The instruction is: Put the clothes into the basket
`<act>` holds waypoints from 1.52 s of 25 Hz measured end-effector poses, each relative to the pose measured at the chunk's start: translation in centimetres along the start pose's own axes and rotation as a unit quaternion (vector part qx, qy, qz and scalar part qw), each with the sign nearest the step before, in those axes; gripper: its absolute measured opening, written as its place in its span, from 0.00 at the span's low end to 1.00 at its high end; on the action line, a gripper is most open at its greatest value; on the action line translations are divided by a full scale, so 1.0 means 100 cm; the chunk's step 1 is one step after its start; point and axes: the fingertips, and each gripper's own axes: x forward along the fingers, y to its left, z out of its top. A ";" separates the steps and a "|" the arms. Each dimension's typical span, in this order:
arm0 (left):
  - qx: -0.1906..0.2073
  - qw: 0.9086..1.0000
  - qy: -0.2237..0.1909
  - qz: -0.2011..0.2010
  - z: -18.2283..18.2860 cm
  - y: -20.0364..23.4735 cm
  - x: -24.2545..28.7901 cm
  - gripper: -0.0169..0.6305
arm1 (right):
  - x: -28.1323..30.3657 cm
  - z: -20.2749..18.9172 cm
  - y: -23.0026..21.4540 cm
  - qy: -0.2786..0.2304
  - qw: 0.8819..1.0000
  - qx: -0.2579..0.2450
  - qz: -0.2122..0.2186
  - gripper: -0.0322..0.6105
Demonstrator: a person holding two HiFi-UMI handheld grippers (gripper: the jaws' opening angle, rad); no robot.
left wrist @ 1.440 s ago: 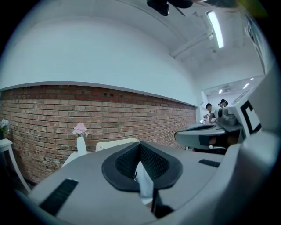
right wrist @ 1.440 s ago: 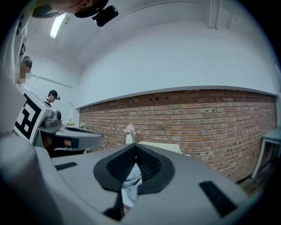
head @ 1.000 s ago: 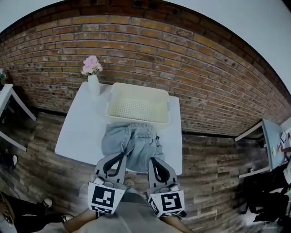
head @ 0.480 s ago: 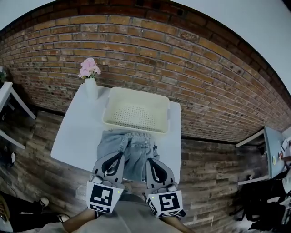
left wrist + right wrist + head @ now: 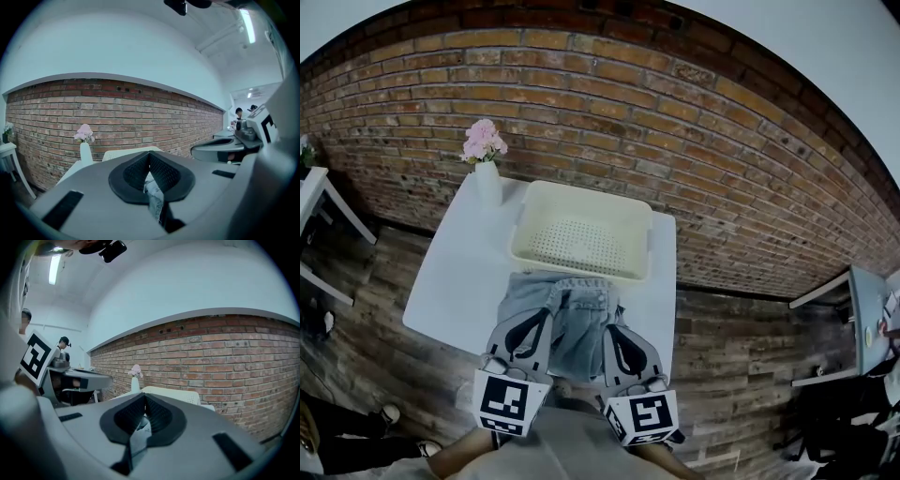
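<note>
**A:** In the head view, where are the clothes?

**B:** There is one denim garment [image 5: 575,314]. It lies bunched on the near half of the white table [image 5: 455,272], just in front of the cream basket [image 5: 523,225]. Its far edge comes up to the basket's near rim; I cannot tell if it touches. The basket looks empty. A vase [image 5: 487,180] with pink flowers stands at the far left corner, apart from all this.

**A:** And the tools?

**B:** The left gripper [image 5: 547,314] and the right gripper [image 5: 609,330] are side by side at the garment's near edge, one at each side of it.

**A:** Does the left gripper view confirm a hold?

**B:** Yes. The left gripper [image 5: 149,164] has its jaws pressed together, and a fold of the denim [image 5: 154,199] is pinched between the pads and hangs below them. Beyond I see the basket [image 5: 126,152].

**A:** And the right gripper view?

**B:** It is the same. The right gripper [image 5: 144,404] is fully closed on a fold of cloth [image 5: 137,436], with the basket [image 5: 180,397] straight ahead.

**A:** How will it handle, do you think?

**B:** I judge it soft and limp but rather heavy for cloth, and not fragile. Denim is thick, so it should not slip easily from the pads. The free part will sag and drag, so I think two holds at the near edge, spread apart, suit it. The trailing end could catch on the basket's rim.
</note>
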 end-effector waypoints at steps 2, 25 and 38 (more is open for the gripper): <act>0.000 1.000 0.003 0.003 -0.002 0.004 0.001 0.04 | 0.001 -0.002 -0.002 0.003 1.000 0.001 -0.001 0.06; -0.021 0.997 0.034 -0.064 -0.064 0.054 0.029 0.04 | 0.021 -0.027 -0.019 0.007 0.998 0.004 -0.055 0.06; -0.052 0.983 0.165 -0.066 -0.138 0.072 0.033 0.04 | 0.028 -0.078 -0.029 0.066 0.997 0.009 -0.044 0.06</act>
